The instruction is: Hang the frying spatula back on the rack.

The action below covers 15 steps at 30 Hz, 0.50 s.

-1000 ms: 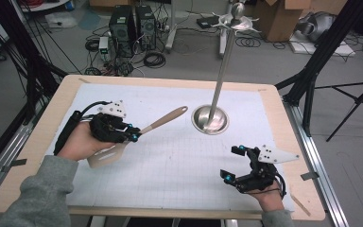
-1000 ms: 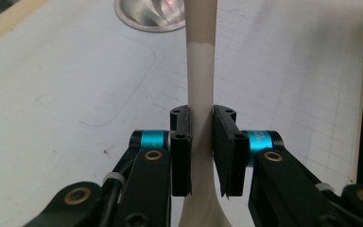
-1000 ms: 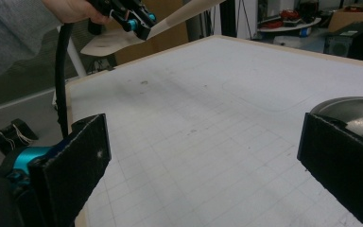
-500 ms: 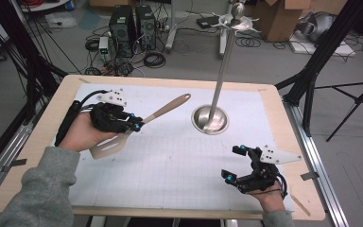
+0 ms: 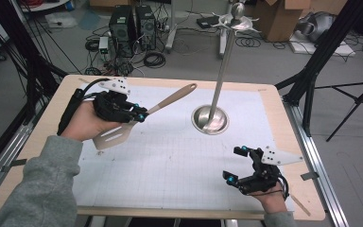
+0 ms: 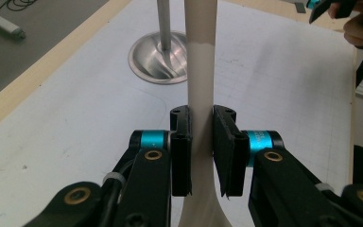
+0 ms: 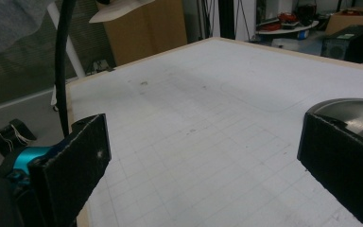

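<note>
A cream spatula (image 5: 172,98) with a slotted blade hangs over the left part of the white mat, its handle slanting up toward the metal stand (image 5: 221,71). My left gripper (image 5: 139,115) is shut on the neck of the spatula. In the left gripper view the pads (image 6: 224,142) press on both sides of the spatula (image 6: 200,71), with the stand's round base (image 6: 158,59) beyond. My right gripper (image 5: 232,163) rests near the front right of the mat. Its jaws stand wide apart with nothing between them (image 7: 208,161). The stand's base (image 7: 345,111) lies behind one pad.
The gridded white mat (image 5: 170,161) covers a table with a wooden border (image 5: 293,142). The stand carries a ring of hooks (image 5: 238,19) at its top. Beyond the far edge are computer towers (image 5: 132,23), cables and cardboard boxes; tripod legs (image 5: 354,94) stand at the right.
My left hand has lifted the spatula off the mat and carried it slightly toward the far side, so the handle now points higher. The right gripper has stayed put.
</note>
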{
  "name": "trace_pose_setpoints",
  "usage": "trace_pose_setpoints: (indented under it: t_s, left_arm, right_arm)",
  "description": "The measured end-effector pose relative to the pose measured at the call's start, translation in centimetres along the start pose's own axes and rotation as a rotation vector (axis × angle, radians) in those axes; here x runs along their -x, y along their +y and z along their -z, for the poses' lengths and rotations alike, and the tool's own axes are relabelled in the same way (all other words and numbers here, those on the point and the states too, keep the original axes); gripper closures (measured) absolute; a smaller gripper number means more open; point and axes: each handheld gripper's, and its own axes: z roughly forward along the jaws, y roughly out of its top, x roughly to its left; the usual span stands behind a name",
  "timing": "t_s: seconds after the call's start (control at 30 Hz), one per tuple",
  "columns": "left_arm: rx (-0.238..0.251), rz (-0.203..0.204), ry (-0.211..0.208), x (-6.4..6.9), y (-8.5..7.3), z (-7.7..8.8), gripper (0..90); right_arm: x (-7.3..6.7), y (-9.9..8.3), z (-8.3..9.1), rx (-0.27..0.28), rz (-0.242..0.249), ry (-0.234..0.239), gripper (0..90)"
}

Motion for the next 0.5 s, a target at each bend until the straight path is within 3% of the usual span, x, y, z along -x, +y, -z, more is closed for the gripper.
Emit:
trace_pose_setpoints:
  t_s: [0.27,0.5]
  left_arm:
    - [0.028,-0.007,-0.014,-0.7,1.1,-0.1,77.6]
    - [0.052,-0.001,-0.026,-1.4,1.9,0.3,77.6]
  right_arm:
    - [-0.3,0.1,-0.6,-0.013,0.022,0.019,2.3]
    - [-0.1,0.0,-0.5,-0.008,0.011,0.024,2.2]
